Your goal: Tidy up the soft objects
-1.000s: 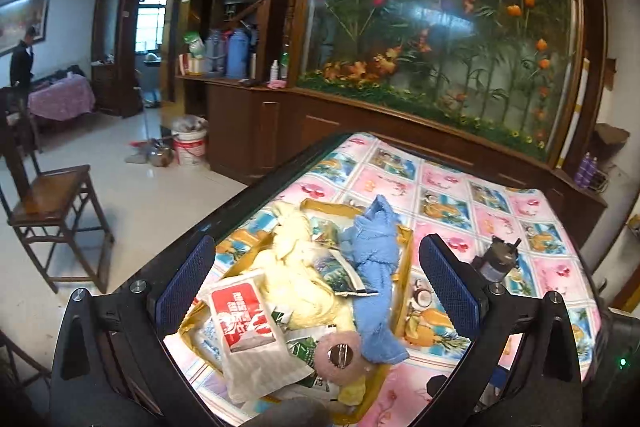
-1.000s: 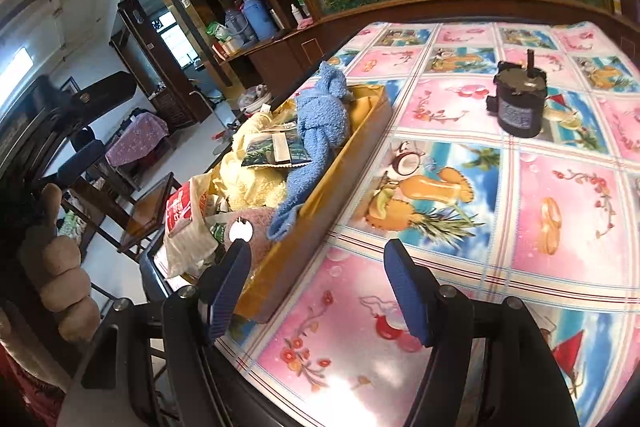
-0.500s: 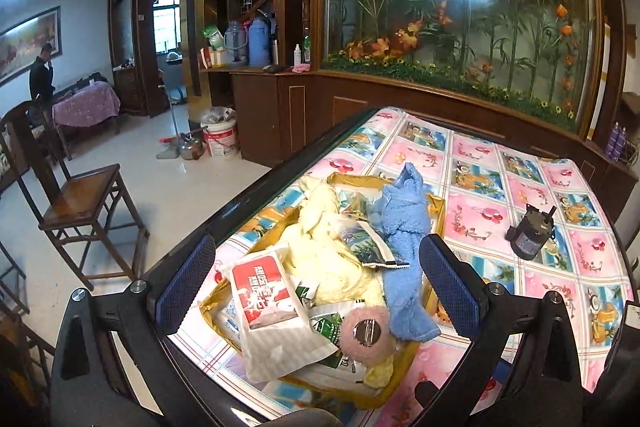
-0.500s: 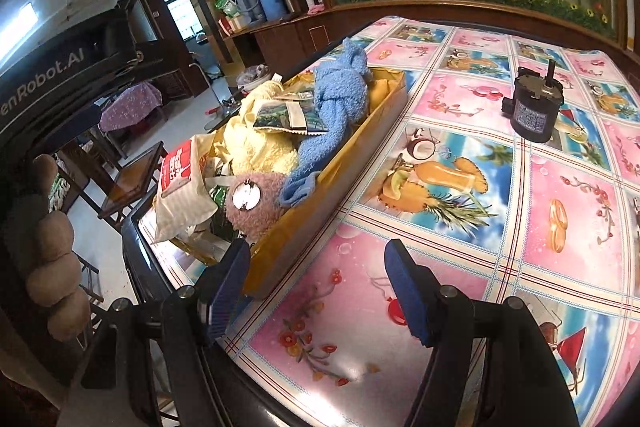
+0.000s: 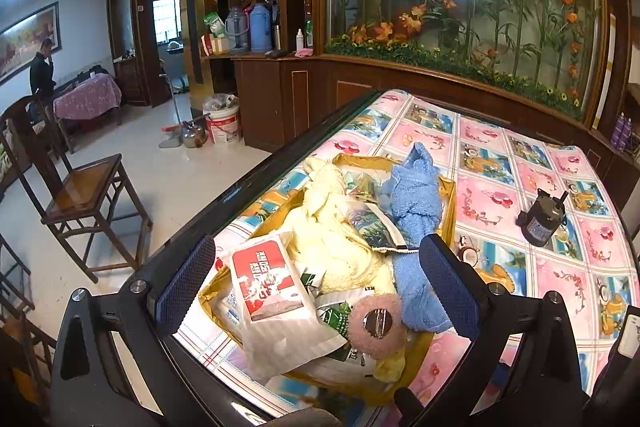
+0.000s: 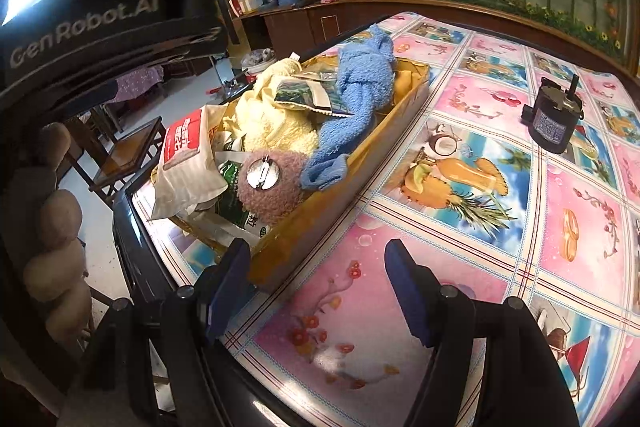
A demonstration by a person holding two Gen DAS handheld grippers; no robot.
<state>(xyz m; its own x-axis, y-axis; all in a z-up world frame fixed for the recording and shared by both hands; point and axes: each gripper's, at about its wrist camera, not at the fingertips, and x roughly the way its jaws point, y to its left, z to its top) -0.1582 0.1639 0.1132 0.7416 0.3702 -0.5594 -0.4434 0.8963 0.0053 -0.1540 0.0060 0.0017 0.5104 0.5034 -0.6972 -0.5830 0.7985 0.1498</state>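
A shallow yellow box [image 5: 449, 195] on the flowered tablecloth holds a pile of soft things. In it lie a blue towel [image 5: 416, 211], a cream fluffy cloth [image 5: 336, 239], a red-and-white packet [image 5: 272, 283] and a pink fuzzy pad with a metal clip [image 5: 376, 323]. My left gripper [image 5: 318, 287] hangs open above the near end of the box, holding nothing. My right gripper [image 6: 320, 287] stands open over the tablecloth, its left finger close to the corner of the box [image 6: 360, 163]. The right wrist view also shows the towel [image 6: 360, 87] and the pad [image 6: 272, 187].
A black cylindrical motor [image 5: 540, 223] stands on the cloth right of the box, also in the right wrist view [image 6: 554, 123]. The table's dark edge [image 5: 248, 195] runs left of the box. A wooden chair [image 5: 84, 199] stands on the floor beyond it. Bare cloth [image 6: 500, 267] lies right of the box.
My right gripper has come nearer to the box's corner and rolled a little. The left gripper has sunk slightly and tipped toward the box. Both stay open.
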